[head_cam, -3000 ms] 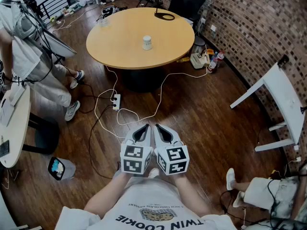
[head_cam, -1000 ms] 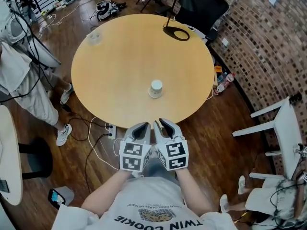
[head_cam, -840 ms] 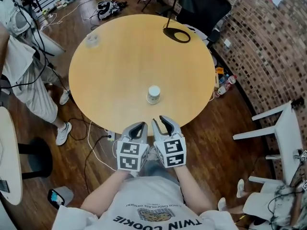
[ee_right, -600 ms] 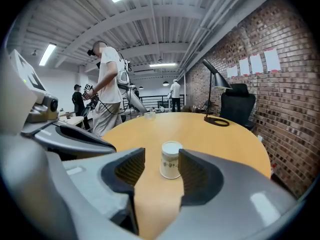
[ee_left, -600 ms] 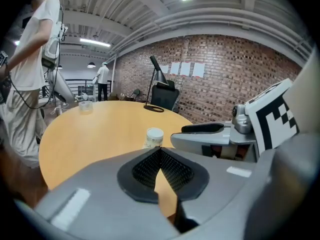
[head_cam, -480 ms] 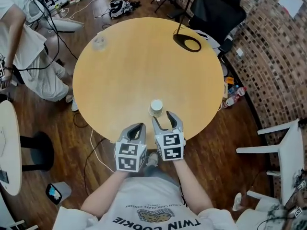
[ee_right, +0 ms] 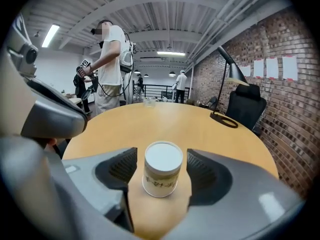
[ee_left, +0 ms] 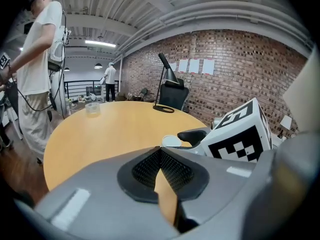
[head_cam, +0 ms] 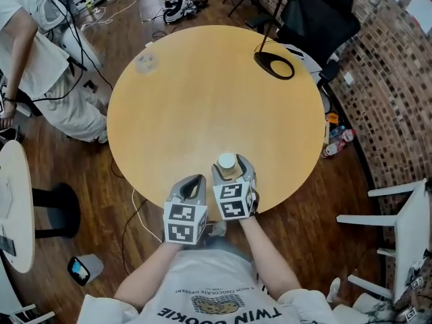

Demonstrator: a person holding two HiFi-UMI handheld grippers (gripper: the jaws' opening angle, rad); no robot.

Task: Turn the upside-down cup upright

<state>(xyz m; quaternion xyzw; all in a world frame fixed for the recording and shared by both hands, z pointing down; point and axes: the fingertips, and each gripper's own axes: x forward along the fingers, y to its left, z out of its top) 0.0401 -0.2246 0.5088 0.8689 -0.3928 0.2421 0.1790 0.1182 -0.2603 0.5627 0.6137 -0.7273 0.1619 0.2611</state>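
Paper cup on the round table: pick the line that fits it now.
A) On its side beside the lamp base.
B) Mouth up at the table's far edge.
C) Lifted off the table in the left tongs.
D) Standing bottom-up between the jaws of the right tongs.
D: the right gripper view shows the paper cup standing bottom-up on the table between the opening jaws of the right tongs, with a gap on each side.
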